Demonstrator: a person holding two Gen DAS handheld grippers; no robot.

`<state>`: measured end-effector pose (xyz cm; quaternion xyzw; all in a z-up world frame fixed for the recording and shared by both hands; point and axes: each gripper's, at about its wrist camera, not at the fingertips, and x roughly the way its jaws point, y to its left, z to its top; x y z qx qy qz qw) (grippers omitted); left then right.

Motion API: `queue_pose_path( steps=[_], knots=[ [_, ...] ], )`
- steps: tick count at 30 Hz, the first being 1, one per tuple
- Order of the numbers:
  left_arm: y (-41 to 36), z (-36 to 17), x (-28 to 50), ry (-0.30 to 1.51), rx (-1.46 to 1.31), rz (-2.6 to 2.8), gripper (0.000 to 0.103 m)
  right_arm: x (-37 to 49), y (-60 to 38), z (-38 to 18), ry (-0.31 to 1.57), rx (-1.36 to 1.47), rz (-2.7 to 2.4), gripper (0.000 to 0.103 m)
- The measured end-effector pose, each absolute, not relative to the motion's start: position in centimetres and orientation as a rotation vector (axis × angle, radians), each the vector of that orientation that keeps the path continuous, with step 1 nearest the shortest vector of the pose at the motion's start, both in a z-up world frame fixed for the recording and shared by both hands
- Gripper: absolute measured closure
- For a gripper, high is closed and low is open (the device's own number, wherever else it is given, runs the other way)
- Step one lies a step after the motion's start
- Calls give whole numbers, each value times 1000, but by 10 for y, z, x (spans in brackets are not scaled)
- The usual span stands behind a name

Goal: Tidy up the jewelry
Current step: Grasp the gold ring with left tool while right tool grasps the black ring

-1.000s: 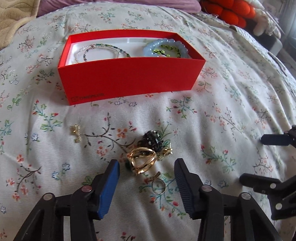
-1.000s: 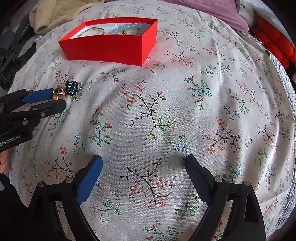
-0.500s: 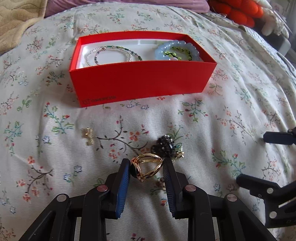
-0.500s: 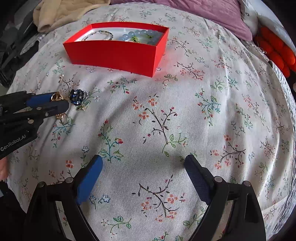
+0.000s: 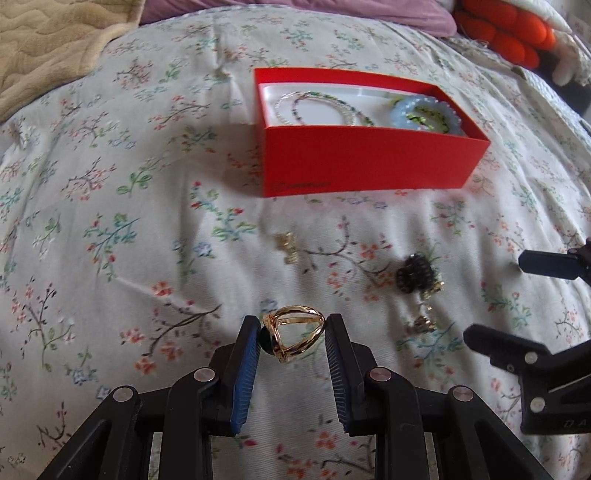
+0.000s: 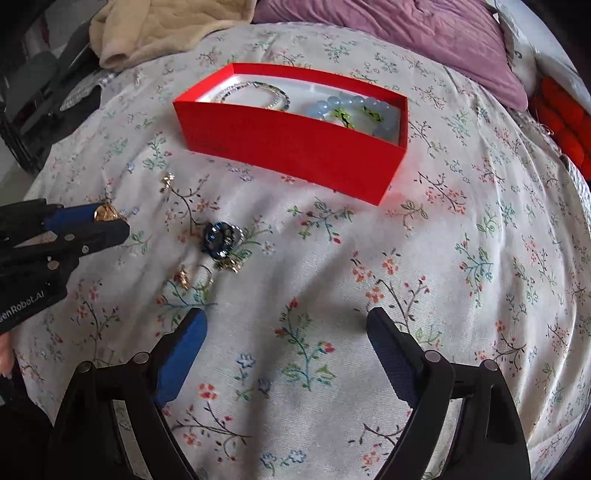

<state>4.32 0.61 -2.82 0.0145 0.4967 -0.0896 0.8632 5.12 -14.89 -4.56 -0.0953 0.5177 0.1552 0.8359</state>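
My left gripper (image 5: 291, 325) is shut on a gold openwork ring (image 5: 293, 338) and holds it just above the floral bedspread; it shows in the right wrist view too (image 6: 105, 213). The red box (image 5: 369, 166) lies beyond, holding thin beaded bracelets (image 5: 317, 107) and a pale blue bead bracelet (image 5: 424, 114). A dark beaded piece (image 5: 415, 275), a small gold charm (image 5: 286, 247) and a small ring (image 5: 421, 323) lie on the spread. My right gripper (image 6: 286, 328) is open and empty, to the right of the loose pieces.
A beige blanket (image 5: 48, 48) lies at the far left, a purple pillow (image 6: 424, 40) and an orange cushion (image 5: 502, 33) at the far right. The bedspread (image 6: 461, 258) curves down at its edges.
My left gripper closed on the gold ring, lifted it and moved left, away from the dark beaded piece. My right gripper moved closer to the loose pieces.
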Motion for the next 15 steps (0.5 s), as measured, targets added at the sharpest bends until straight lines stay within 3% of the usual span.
queue_pose_path(
  steps=[4, 15],
  knots=[
    [15, -30, 43, 1049, 16, -175, 73, 57, -132, -43, 1073, -196, 350, 37],
    [25, -31, 39, 1058, 8, -175, 73, 71, -98, -48, 1059, -189, 396, 62]
  ],
)
